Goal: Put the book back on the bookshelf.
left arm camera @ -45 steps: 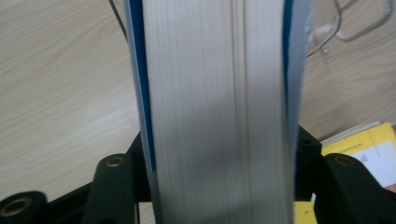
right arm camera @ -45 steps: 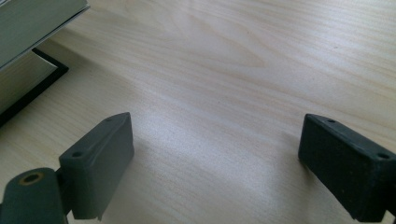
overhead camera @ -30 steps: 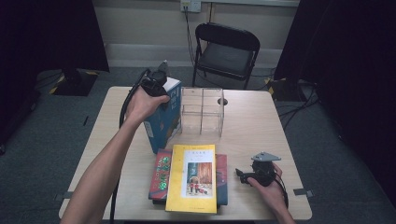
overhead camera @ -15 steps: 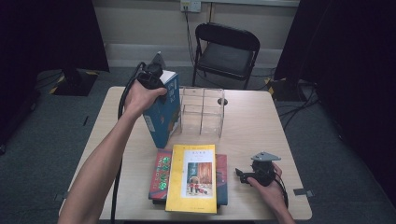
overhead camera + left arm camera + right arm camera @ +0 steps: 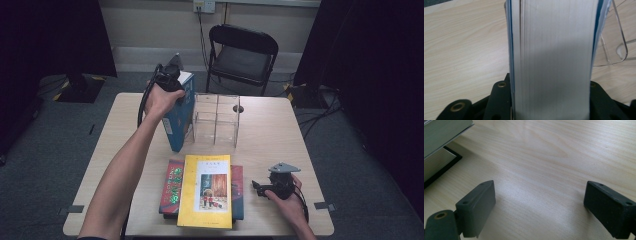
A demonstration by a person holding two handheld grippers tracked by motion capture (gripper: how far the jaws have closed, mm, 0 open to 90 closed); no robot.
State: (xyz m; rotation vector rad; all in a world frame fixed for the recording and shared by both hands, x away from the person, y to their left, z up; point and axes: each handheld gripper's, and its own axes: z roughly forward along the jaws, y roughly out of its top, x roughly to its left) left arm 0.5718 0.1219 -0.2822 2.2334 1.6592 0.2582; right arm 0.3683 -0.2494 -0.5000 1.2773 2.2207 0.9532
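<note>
My left gripper is shut on the top edge of a thick blue book, which stands upright at the back left of the table, just left of a clear acrylic divider rack. In the left gripper view the book's white page edge is clamped between the black jaws of my left gripper, with the rack's clear wall to its right. My right gripper rests open on the table at the front right. Bare wood lies between the jaws of my right gripper.
A yellow book lies on a stack with a red-and-green book at the table's front middle; the stack's corner is left of my right jaws. A black folding chair stands behind the wooden table.
My left gripper has raised the blue book a little and carried it slightly toward the clear rack. The right gripper has stayed where it was.
</note>
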